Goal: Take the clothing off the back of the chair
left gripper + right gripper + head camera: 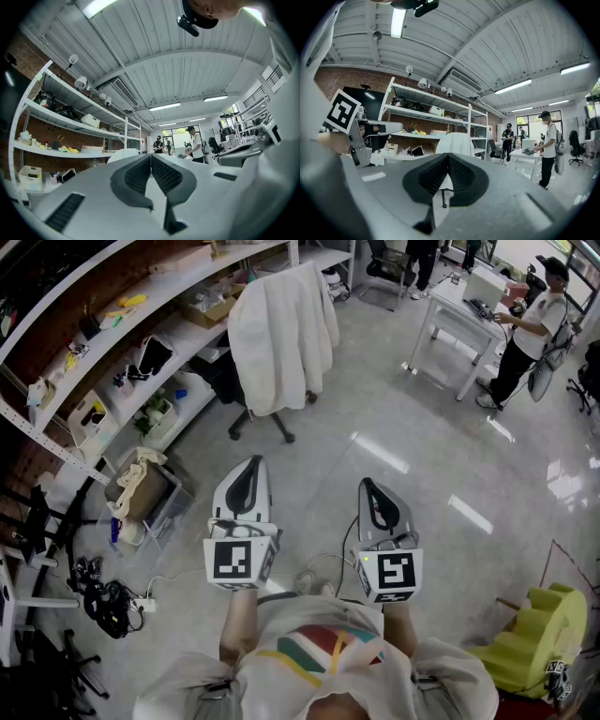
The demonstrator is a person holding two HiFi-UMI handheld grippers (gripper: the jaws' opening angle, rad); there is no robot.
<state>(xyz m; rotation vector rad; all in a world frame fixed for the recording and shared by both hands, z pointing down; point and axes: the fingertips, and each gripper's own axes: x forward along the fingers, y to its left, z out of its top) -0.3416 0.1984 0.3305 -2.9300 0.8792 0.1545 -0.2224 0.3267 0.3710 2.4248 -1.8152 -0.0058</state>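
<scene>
A white garment (279, 334) hangs over the back of a black office chair (255, 413) that stands by the shelving, well ahead of me. The right gripper view shows the same garment (457, 143) draped over the chair, straight beyond the jaws. The left gripper view catches only a pale edge of the garment (123, 153). My left gripper (249, 465) and right gripper (367, 486) hover side by side over the floor, close to my body and far short of the chair. Both are shut with nothing between their jaws.
White shelving (112, 329) with boxes and small items runs along the left. A cardboard box (141, 486) and cables (108, 601) lie on the floor below it. A white table (466, 310) with people beside it stands at the right. A yellow-green seat (534, 638) sits near right.
</scene>
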